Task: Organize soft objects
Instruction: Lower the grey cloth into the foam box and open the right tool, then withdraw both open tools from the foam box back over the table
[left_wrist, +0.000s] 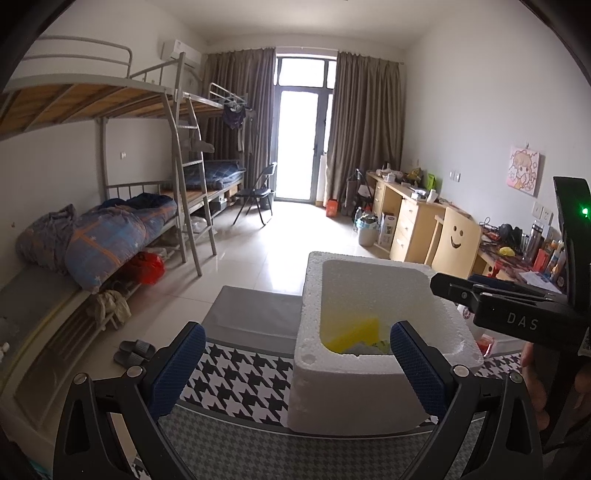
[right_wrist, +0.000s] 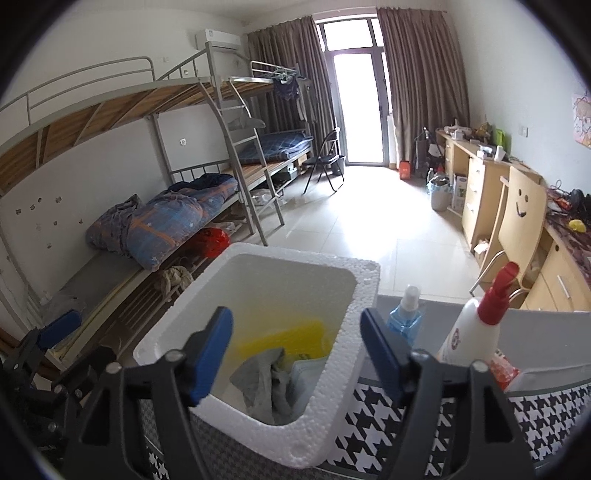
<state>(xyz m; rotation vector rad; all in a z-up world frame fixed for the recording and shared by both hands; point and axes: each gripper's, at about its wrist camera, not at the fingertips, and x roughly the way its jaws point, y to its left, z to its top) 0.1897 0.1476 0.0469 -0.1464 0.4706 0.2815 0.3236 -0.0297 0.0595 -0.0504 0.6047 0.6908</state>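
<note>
A white foam box (left_wrist: 332, 391) stands on the houndstooth cloth. Inside it lie a yellow soft item (left_wrist: 354, 334) and a crumpled grey cloth (right_wrist: 258, 380), with a pale packet (right_wrist: 308, 374) beside the cloth. My right gripper (right_wrist: 295, 352) hangs open over the foam box (right_wrist: 365, 291), its blue pads apart and nothing between them; the grey cloth lies loose below. My left gripper (left_wrist: 297, 363) is open at the box's near left side, holding nothing. In the left wrist view the right gripper (left_wrist: 443, 286) reaches in above the box's right rim.
A blue spray bottle (right_wrist: 404, 319) and a white bottle with a red pump (right_wrist: 471, 332) stand right of the box on a grey tray. A bunk bed (left_wrist: 110, 229) with bedding runs along the left wall, and desks and a smiley chair (left_wrist: 456, 240) line the right.
</note>
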